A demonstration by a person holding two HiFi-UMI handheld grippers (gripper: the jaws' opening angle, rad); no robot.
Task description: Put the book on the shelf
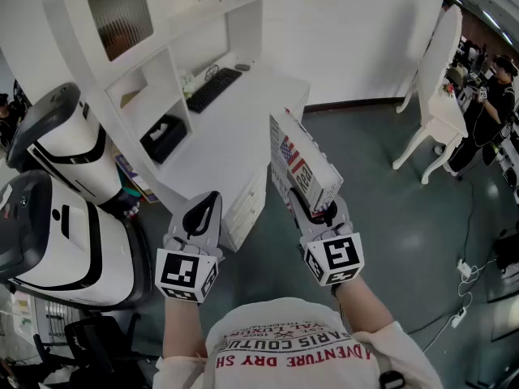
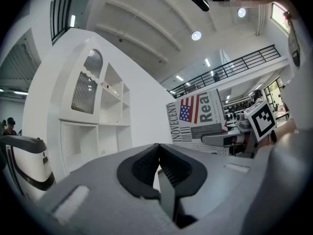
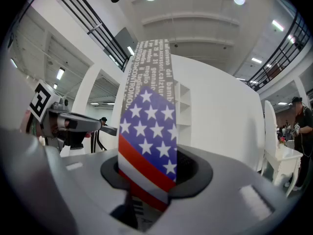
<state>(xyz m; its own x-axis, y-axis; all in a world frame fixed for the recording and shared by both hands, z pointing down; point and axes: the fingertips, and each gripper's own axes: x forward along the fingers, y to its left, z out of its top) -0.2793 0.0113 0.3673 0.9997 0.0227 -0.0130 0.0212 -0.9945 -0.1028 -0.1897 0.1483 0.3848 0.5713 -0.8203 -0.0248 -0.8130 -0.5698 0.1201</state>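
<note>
The right gripper point(image 1: 319, 211) is clamping the book point(image 1: 302, 162) between its jaws, the book sticking up beyond their tips. The left gripper point(image 1: 203, 210) is hovering alongside, jaws clenched together on nothing.

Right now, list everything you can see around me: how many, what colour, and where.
book: one, white with flag print, in the right gripper
desk: one, white, with shelves, ahead
keyboard: one, black, on the desk
box: one, black, on the desk
chair: one, white, right
machine: count unclear, white and black, left
bystander: one, dark clothes, far right
left gripper: one, grey, shut, empty
right gripper: one, grey, shut on the book
</note>
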